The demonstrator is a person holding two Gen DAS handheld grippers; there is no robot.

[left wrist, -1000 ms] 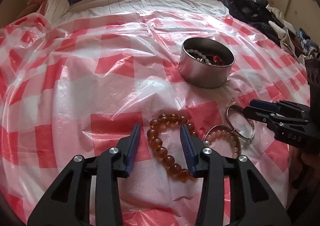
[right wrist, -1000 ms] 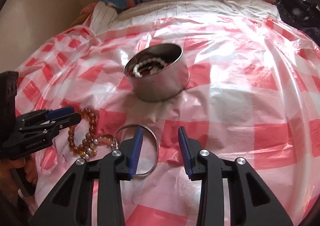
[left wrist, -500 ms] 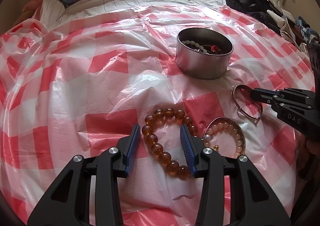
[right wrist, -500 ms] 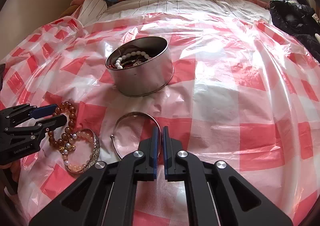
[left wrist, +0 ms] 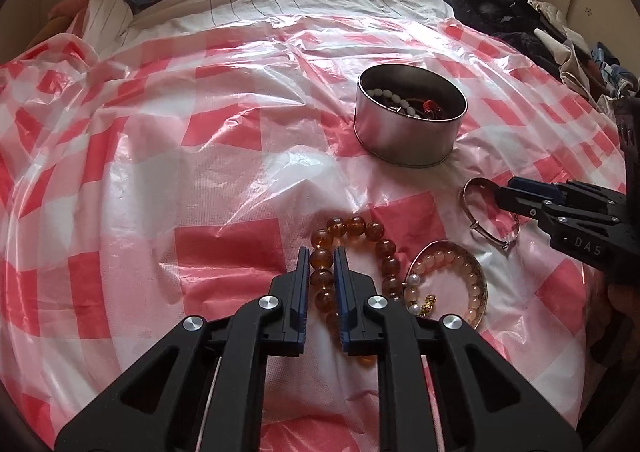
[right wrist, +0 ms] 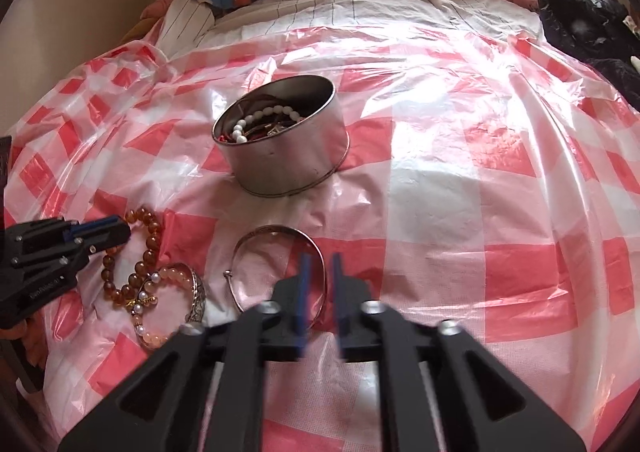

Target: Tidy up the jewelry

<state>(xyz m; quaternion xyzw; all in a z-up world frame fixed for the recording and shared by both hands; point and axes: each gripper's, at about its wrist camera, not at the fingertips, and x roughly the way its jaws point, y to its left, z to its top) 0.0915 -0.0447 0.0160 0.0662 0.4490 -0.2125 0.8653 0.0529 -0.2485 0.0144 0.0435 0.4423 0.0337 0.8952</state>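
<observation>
Between closing left tool [left wrist: 322,256] pads, amber bead bracelet [left wrist: 352,248]

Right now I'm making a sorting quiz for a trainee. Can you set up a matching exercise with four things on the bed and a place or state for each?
Things:
1. amber bead bracelet
2. thin silver bangle
3. white bead string
4. pink bead bracelet

Places or states:
A. inside the metal tin
B. between the closing jaws of the left tool
C. lying inside a wide silver bangle
D. its rim between the opening jaws of the right tool

Pairs: 1-B, 2-D, 3-A, 4-C
</observation>
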